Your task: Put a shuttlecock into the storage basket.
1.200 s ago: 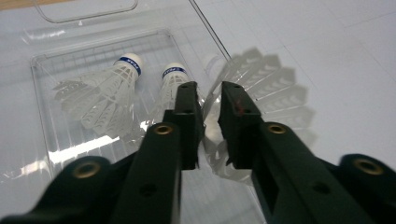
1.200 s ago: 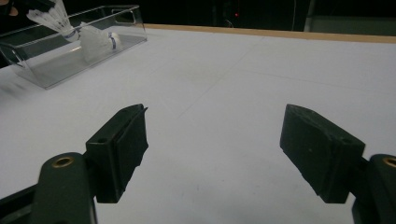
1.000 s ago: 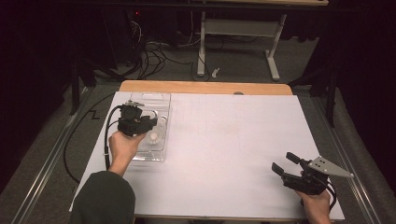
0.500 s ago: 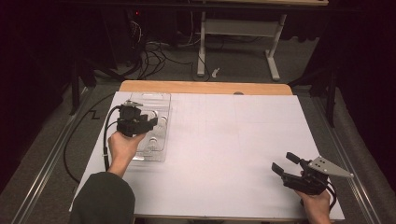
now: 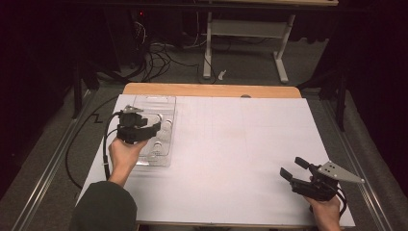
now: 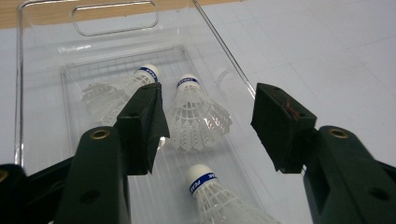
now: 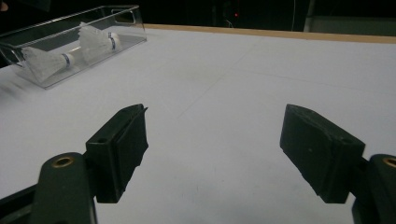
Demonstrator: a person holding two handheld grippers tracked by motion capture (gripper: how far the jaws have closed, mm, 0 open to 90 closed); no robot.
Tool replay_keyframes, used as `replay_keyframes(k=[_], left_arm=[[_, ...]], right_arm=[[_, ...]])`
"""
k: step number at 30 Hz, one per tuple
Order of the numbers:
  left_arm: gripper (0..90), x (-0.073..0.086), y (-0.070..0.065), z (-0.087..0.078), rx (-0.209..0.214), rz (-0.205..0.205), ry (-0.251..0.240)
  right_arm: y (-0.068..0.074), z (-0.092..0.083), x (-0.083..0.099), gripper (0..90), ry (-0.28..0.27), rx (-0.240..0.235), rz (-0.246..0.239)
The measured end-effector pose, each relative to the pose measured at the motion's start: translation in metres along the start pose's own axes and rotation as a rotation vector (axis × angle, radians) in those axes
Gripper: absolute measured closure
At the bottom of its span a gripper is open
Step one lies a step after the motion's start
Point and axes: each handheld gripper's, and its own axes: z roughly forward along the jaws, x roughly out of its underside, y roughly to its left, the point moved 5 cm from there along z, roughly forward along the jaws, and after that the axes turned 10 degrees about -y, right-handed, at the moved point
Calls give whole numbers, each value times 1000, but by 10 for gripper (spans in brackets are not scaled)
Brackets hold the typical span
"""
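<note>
A clear plastic tray point(image 5: 153, 100) stands at the table's left and holds three white shuttlecocks with blue-banded corks. My left gripper point(image 5: 143, 122) hovers over it. In the left gripper view the jaws point(image 6: 208, 107) stand apart and have just been opening. The middle shuttlecock point(image 6: 198, 116) lies in the tray point(image 6: 114, 18) between them, and neither pad presses on it. Another shuttlecock point(image 6: 109, 91) lies left of it and a third point(image 6: 219, 198) lies nearer. My right gripper point(image 5: 292, 167) rests open at the front right point(image 7: 215, 126), with only the bare white sheet between its jaws.
The white sheet point(image 5: 240, 144) covers the table, with a wooden strip point(image 5: 211, 90) along the far edge. A black cable point(image 5: 89, 144) loops off the left side. The right gripper view shows the tray point(image 7: 126, 14) far off at the upper left.
The left hand has shifted only slightly over the tray. The right gripper has stayed where it was.
</note>
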Motion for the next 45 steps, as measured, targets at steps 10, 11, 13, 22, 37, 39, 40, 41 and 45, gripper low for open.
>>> replay_keyframes(k=[10,11,13,22,37,39,40,41,45], left_arm=[[414,2,0,-5,-6,11,-24],[414,2,0,-6,-5,11,-26],[414,1,-1,-7,-2,13,-30],[410,2,-5,-13,7,18,-53],[400,5,-7,-22,0,30,-80],[411,5,-7,-23,4,30,-85],[413,6,-7,-24,6,28,-86],[412,6,-7,-25,6,27,-87],[410,8,-6,-26,6,28,-92]], right_arm=[[0,0,0,235,0,0,1],[0,0,0,235,0,1,2],[0,0,0,235,0,0,2],[0,0,0,235,0,0,0],[0,-1,0,235,-1,2,1],[0,0,0,235,-1,1,-1],[0,0,0,235,-1,1,-1],[0,0,0,235,-1,1,-2],[0,-1,0,235,-1,2,0]])
